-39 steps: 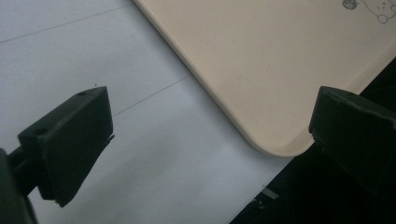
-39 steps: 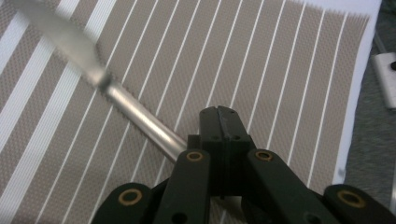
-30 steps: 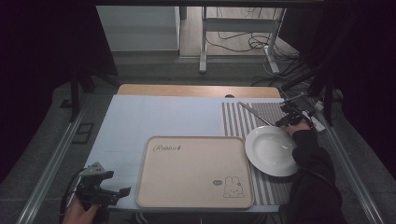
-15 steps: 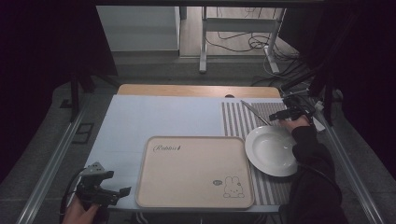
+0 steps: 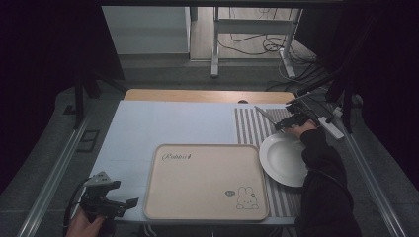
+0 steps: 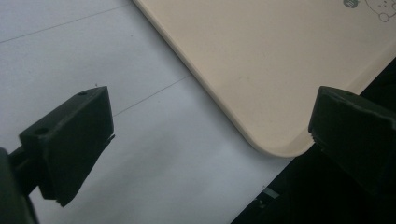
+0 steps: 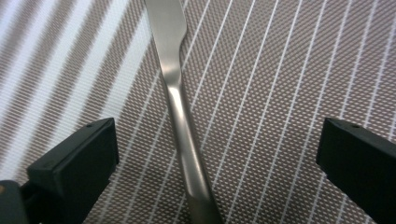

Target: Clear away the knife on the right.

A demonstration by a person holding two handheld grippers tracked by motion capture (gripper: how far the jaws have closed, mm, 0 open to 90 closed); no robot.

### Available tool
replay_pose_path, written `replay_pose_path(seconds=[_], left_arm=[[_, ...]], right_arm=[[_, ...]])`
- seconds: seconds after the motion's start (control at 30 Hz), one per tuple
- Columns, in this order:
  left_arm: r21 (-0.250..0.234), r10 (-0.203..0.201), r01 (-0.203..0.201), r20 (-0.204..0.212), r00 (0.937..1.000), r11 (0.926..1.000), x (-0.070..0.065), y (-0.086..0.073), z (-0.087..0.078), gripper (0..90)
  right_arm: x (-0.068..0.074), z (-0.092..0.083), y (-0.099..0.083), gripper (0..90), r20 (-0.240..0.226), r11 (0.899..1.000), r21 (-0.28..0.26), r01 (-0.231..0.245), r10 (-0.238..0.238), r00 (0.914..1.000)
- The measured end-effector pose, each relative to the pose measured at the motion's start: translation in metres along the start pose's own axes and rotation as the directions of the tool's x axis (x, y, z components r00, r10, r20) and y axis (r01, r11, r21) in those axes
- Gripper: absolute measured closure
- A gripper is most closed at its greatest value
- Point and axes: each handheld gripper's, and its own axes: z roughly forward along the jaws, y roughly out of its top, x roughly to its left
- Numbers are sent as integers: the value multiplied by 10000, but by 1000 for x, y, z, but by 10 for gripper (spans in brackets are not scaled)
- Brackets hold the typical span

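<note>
The right gripper [image 7: 215, 154] had just been opening its jaws, and they stood wide with the slim steel table knife [image 7: 180, 107] lying free between them on the brown striped placemat [image 5: 249, 129] at the table's far right corner. That read as a release step, so the next move likely called for drawing back without nudging the knife. The left gripper [image 6: 210, 140] gaped empty at the near left corner beside the beige rabbit-print tray [image 6: 280, 60].

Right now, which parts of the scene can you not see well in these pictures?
- Knife: in the right gripper view the top edge cuts off its blade tip and the bottom edge cuts off its handle end.
- White plate: in the high view the person's dark sleeve covers its right rim.
- Beige tray: the left gripper view's edges cut off most of it.
- Tray lettering: too small in the high view to read surely.
</note>
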Motion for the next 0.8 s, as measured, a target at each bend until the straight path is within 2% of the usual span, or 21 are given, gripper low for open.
replay_pose_path(seconds=[0.13, 0.17, 0.2, 0.27, 0.3, 0.37, 0.43, 0.47, 0.6, 0.77, 0.8], left_arm=[[2, 0, 0, 6, 10000, 10000, 0, 0, 0, 11], [3, 4, -4, -2, 10000, 10000, 0, 0, 0, 11], [10, 14, -14, -5, 10000, 10000, 0, 0, 0, 11], [14, 13, -13, -6, 10000, 10000, 0, 0, 0, 11], [15, 10, -10, -7, 10000, 10000, 0, 0, 0, 11], [15, 12, -12, -5, 10000, 10000, 0, 0, 0, 11], [4, 4, -4, 10, 10000, 10000, 0, 0, 0, 11], [3, -3, 3, 19, 10000, 10000, 0, 0, 0, 11], [-7, -11, 11, 30, 10000, 10000, 0, 0, 0, 11], [-8, -36, 36, 44, 10000, 10000, 1, 0, 0, 11], [-6, -38, 38, 44, 10000, 10000, 1, 0, 0, 11]], right_arm=[[3, 4, 1, 179, 164, 9990, 288, 347, -352, 9992], [4, 2, 2, 279, 263, 9979, 319, 571, -580, 9980], [4, 2, 2, 279, 263, 9979, 319, 571, -580, 9980], [7, -1, 3, 439, 161, 9948, 304, 967, -973, 9951], [8, -2, 3, 491, -11, 9934, 361, 1086, -1086, 9941], [11, -3, 4, 685, -151, 9901, 423, 1342, -1337, 9909], [12, -3, 5, 770, -258, 9866, 524, 1544, -1532, 9879], [11, -4, 6, 790, -420, 9865, 599, 1525, -1502, 9878], [14, -3, 10, 802, -292, 9794, 926, 1793, -1773, 9837], [14, -3, 10, 804, -284, 9766, 865, 1969, -1951, 9804], [13, -3, 10, 804, -306, 9788, 743, 1908, -1890, 9815]])
